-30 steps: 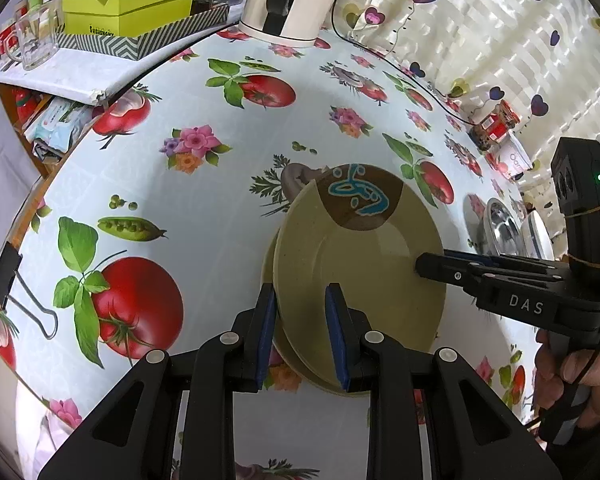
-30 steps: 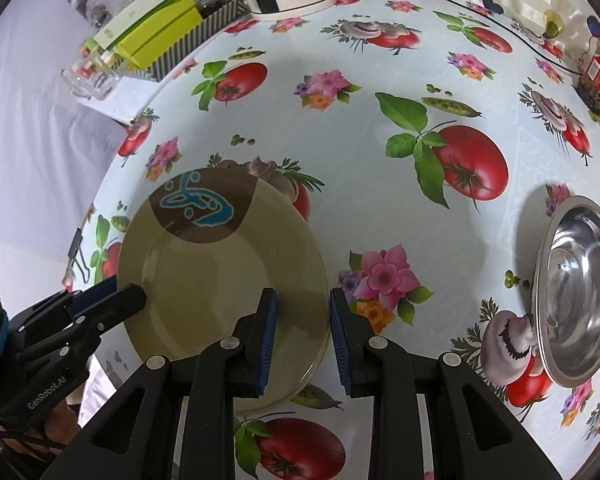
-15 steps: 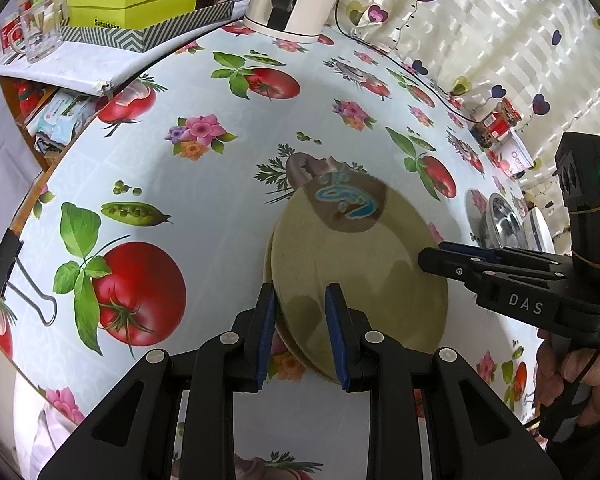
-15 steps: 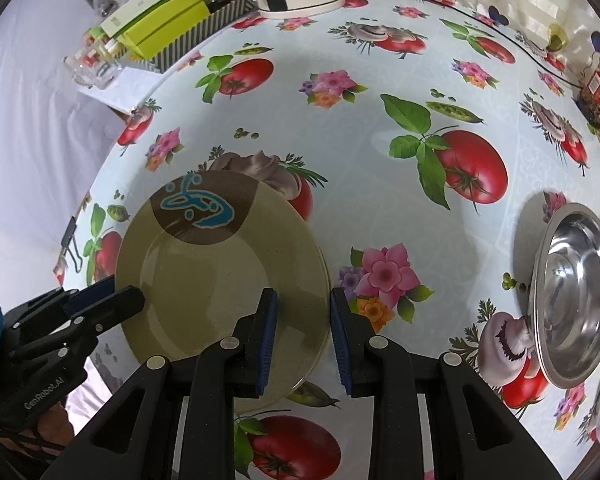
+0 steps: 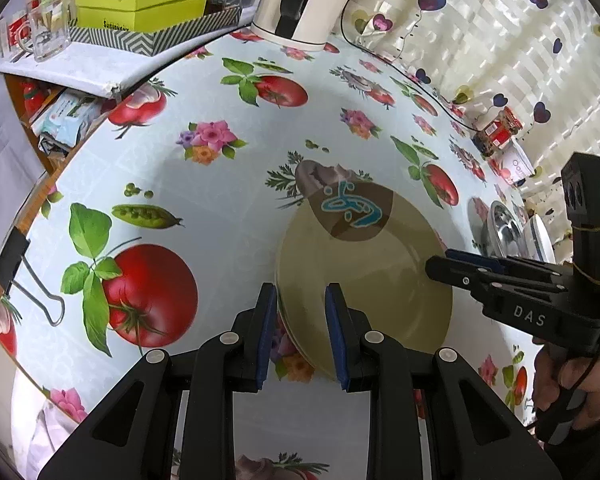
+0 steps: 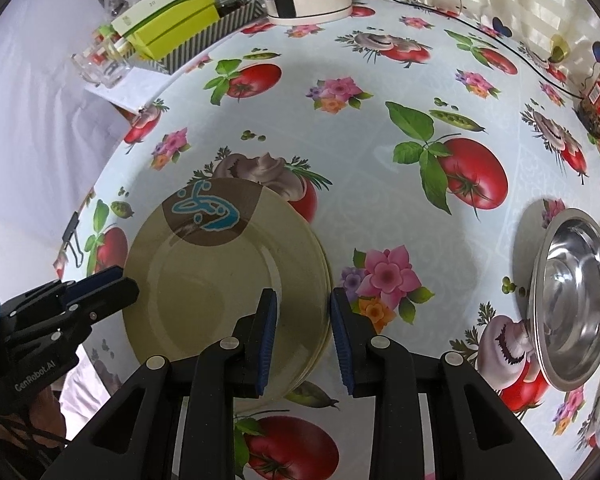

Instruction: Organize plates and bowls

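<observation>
Left wrist view: both tongs, left tongs (image 5: 298, 330) and right tongs (image 6: 303, 340), straddle the stacked olive plates (image 5: 364, 280) unclenched (rims between pads); I'd withdraw straight, without nudging the stack.

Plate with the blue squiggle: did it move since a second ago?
Yes. The plate slid down the left wrist picture, away from the mushroom print on the tablecloth, so more of that mushroom shows now.

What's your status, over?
Left gripper, right gripper open, jaws astride opposite rims. Olive plates stacked on table. Steel bowl aside, nothing blocking.
</observation>
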Available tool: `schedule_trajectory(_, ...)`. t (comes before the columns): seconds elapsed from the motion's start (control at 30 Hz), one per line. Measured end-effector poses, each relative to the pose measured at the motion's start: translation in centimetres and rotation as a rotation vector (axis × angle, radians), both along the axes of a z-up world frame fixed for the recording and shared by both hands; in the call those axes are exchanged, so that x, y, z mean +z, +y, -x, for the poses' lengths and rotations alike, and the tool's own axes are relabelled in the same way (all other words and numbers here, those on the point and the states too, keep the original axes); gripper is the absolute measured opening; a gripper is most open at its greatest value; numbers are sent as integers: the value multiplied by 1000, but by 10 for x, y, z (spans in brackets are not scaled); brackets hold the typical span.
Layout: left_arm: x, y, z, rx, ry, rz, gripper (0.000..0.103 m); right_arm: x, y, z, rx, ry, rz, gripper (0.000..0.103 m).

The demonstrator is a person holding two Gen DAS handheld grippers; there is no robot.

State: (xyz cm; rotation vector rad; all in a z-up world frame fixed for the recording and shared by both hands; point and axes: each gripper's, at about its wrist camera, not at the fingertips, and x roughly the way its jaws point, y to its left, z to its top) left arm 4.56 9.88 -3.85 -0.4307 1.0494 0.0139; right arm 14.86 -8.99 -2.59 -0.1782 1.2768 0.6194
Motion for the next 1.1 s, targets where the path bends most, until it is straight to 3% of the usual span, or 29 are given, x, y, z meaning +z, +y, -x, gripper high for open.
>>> schedule_trajectory(0.53, -2, -3, -1, -12, -4, -12, 26, 2, -7, 8, -9, -22, -33, 28)
schedule_trajectory(0.8, 11, -6, 4, -12, -37, -25, 26, 22, -21, 17, -30, -90, -54, 28)
schedule_trajectory(1.1, 27, -31, 5, -76, -75, -41, 26, 42, -43, 36, -47, -143, -79, 28)
